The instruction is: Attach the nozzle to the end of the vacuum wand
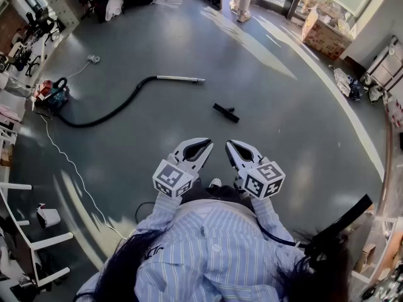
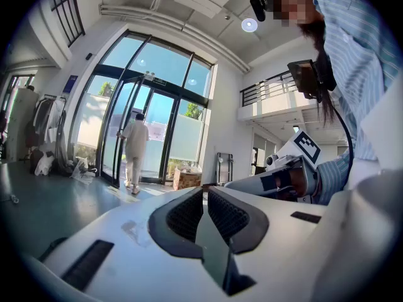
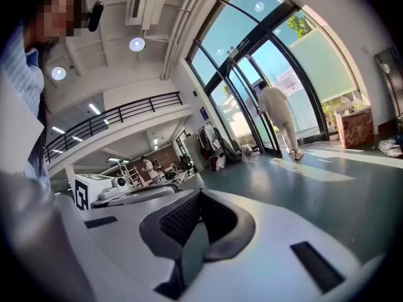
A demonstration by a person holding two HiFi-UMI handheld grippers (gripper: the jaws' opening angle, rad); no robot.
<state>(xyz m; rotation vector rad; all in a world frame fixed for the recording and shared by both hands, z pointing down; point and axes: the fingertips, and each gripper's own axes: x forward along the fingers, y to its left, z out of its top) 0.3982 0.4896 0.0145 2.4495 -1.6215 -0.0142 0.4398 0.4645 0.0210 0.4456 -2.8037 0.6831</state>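
1. You are looking down on a grey-green floor (image 1: 157, 143), sunlit toward the upper right.
2. The vacuum wand (image 1: 181, 78) lies above centre, and its black hose (image 1: 113, 111) curves left to the vacuum cleaner (image 1: 53, 93).
3. The black nozzle (image 1: 225, 112) lies apart, lower right of the wand.
4. A white cord (image 1: 70, 165) trails down the left side, and a cardboard box (image 1: 324, 33) sits at the upper right.

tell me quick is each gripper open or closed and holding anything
left gripper: closed, holding nothing
right gripper: closed, holding nothing
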